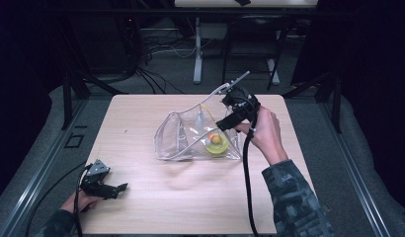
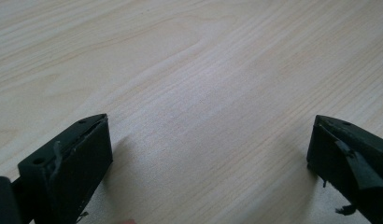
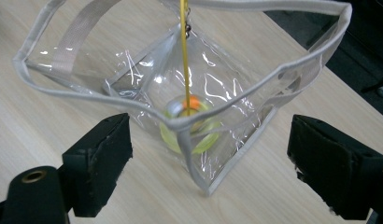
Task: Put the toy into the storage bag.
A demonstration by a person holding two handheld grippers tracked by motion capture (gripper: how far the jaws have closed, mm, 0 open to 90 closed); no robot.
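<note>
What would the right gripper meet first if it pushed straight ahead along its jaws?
Probably the grey-trimmed rim of the clear bag, which lies straight ahead of the open right gripper; beyond it sits the yellow-green item inside. Depth is uncertain.

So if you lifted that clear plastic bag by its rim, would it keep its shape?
Probably not. The clear plastic bag is thin, creased film that already leans and sags on the table, so it would likely fold. Its grey fabric trim may stiffen the mouth a little. The yellow round thing inside would probably slide to the lowest corner.

High overhead; gripper views close, sharing tabletop (image 1: 190,197).
</note>
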